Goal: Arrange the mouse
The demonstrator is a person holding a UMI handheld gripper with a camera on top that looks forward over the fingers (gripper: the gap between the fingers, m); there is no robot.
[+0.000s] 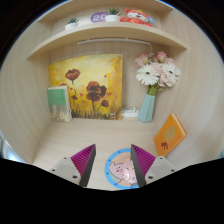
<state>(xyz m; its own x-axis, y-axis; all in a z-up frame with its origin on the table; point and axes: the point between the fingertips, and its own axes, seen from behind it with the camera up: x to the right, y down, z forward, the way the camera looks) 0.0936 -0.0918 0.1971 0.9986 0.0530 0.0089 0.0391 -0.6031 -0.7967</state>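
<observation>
My gripper point(113, 155) is open and empty, its magenta pads point(84, 163) spread apart low over a light wooden desk point(100, 135). A round blue-rimmed mat with a pink cartoon pig point(122, 167) lies flat on the desk between the fingers, closer to the right finger. I see no mouse in this view.
A flower painting point(86, 88) leans against the back wall with a green book point(60, 102) to its left. A teal vase point(148, 106) of pink and white flowers stands at the right. An orange book point(169, 133) leans near the right wall. A shelf point(105, 38) above holds small items.
</observation>
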